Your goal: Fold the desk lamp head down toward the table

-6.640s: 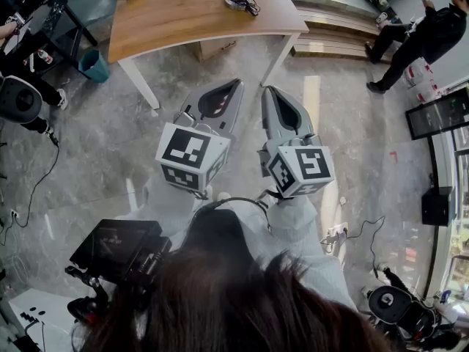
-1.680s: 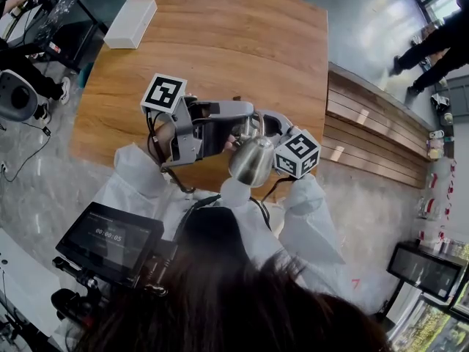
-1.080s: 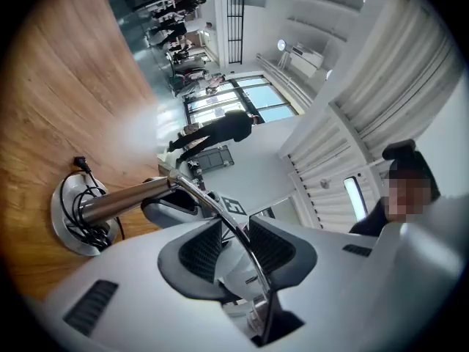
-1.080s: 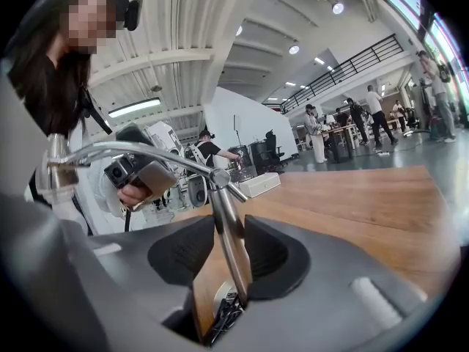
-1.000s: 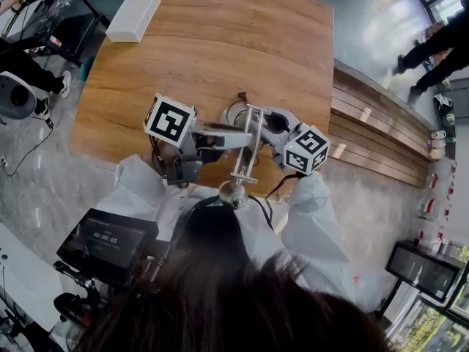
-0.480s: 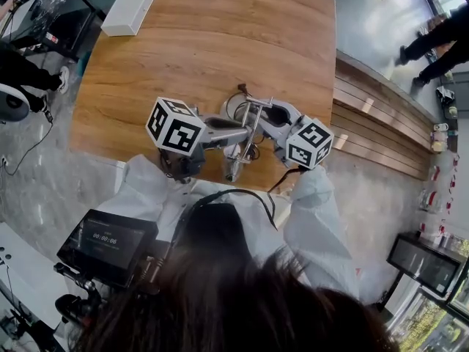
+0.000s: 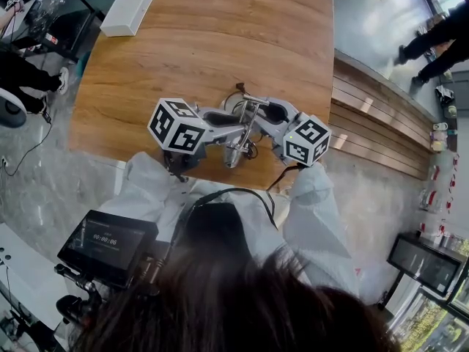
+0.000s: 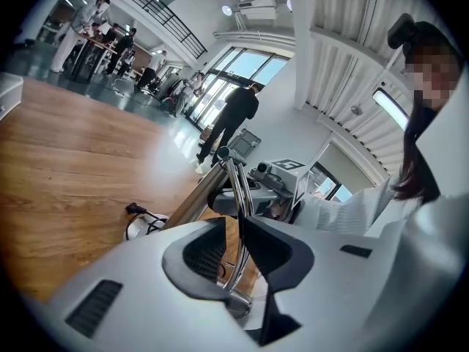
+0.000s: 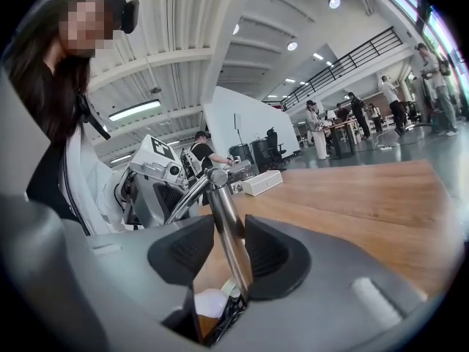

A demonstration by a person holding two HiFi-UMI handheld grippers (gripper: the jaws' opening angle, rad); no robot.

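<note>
One chrome desk lamp [image 7: 245, 123], built of slim shiny tubes, stands low centre on the brown wooden surface [image 7: 220, 42]. One white rectangular box [image 7: 128, 9] lies at upper left. Two grey grippers meet at the lamp, both nearly level. The left gripper [image 8: 236, 233] has its fingers opening around the thin twin rods [image 8: 239, 196]. The right gripper [image 9: 229, 222] has its fingers clamped on the thick round post [image 9: 217, 196].

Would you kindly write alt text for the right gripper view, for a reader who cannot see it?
The right gripper grips a desk lamp's chrome post, which leans between its jaws above a wooden table. Beyond, a white box lies on the table and people stand far off.
</note>
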